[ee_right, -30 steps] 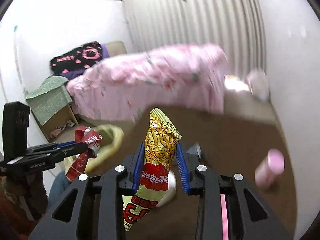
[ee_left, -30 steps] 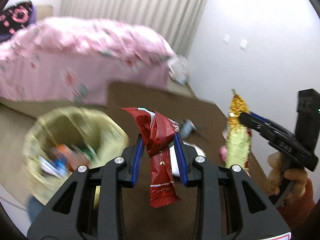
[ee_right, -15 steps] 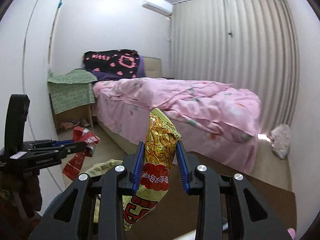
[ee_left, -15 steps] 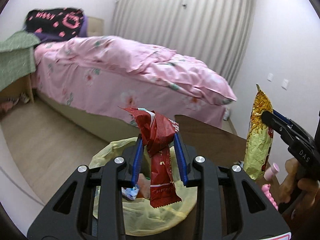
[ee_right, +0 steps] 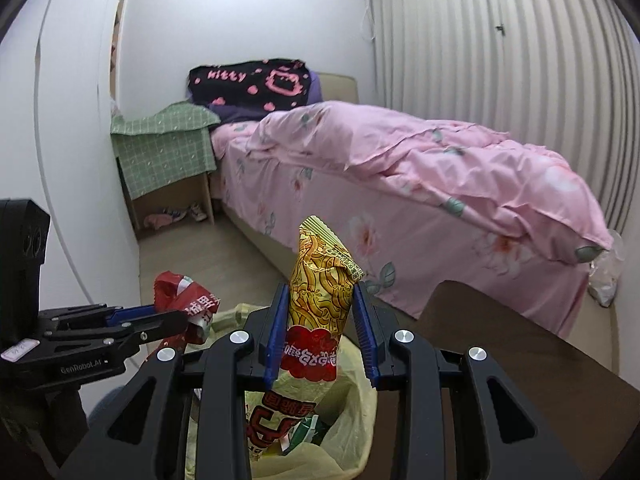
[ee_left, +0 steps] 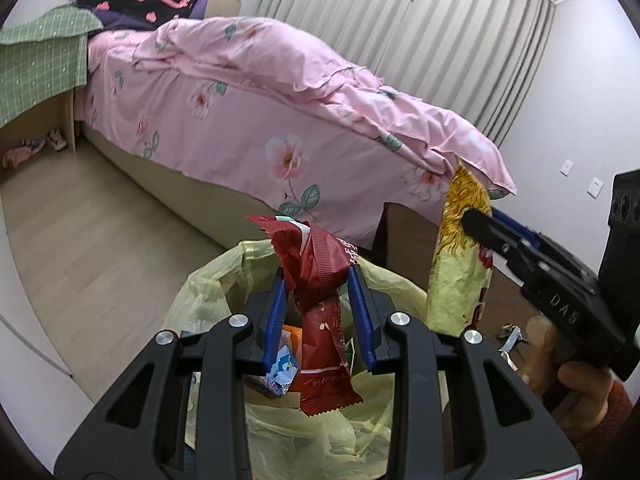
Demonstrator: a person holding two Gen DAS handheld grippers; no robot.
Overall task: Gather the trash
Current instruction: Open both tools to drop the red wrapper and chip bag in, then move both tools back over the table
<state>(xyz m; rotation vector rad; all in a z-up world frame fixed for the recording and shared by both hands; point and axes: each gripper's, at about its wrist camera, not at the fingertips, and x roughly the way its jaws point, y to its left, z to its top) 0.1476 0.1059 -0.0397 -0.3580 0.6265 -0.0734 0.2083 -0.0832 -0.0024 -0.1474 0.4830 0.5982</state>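
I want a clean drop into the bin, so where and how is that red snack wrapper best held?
Grip the red wrapper at its crumpled upper section, jaws closing from both flat sides, as the left gripper holds it now. The long lower end hangs free, pointing into the yellow bin bag, so opening should let it fall straight in.

Two grippers [ee_left: 320,304] [ee_right: 320,320], two held wrappers [ee_left: 320,280] [ee_right: 320,288], one bin bag [ee_left: 208,292], one bed [ee_left: 280,120]
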